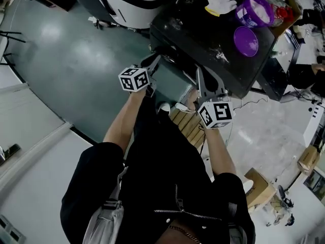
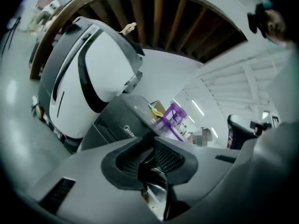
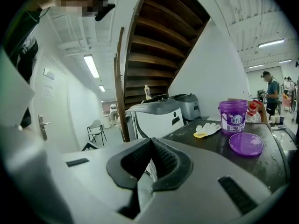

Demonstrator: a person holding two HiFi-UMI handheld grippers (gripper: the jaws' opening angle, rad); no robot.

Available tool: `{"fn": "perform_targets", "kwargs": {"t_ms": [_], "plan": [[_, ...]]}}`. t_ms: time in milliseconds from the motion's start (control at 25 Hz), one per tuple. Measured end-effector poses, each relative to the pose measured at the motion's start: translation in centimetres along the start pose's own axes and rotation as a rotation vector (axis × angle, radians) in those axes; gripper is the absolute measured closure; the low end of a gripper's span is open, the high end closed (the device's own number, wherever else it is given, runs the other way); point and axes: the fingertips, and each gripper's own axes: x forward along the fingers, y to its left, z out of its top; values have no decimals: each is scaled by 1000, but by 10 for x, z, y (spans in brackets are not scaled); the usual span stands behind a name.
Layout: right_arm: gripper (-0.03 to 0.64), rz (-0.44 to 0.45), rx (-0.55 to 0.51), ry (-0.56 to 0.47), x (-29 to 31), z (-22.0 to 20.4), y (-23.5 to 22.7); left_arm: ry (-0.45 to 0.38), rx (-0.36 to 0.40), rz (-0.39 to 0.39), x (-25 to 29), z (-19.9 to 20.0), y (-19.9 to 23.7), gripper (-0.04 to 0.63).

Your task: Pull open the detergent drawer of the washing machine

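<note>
The dark washing machine (image 1: 203,34) stands ahead of me, its black top also showing in the right gripper view (image 3: 210,139) and its branded front in the left gripper view (image 2: 122,127). I cannot pick out its detergent drawer in any view. My left gripper (image 1: 153,61) hovers by the machine's near left corner, jaws together with nothing between them (image 2: 152,141). My right gripper (image 1: 201,72) is at the machine's front edge, level with the top, its ribbed pads meeting on nothing (image 3: 150,143). Neither gripper touches the machine.
On the dark top sit a purple bucket (image 1: 255,10), a purple lid (image 1: 246,40) and a white glove (image 1: 221,1). A white-and-black machine (image 1: 132,4) stands to the left. A wooden pallet (image 1: 188,123) lies by my feet and a cardboard box (image 1: 259,187) at the right.
</note>
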Motion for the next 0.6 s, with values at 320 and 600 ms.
{"fn": "perform_targets", "kwargs": {"t_ms": [320,600], "plan": [[611,-64,44,51,8,-21,-18,-172,-564,-162,46,-10,47,278],[611,-127,78,87,6,-38,-37,-290,-774,-333,80,-7,60,273]]}}
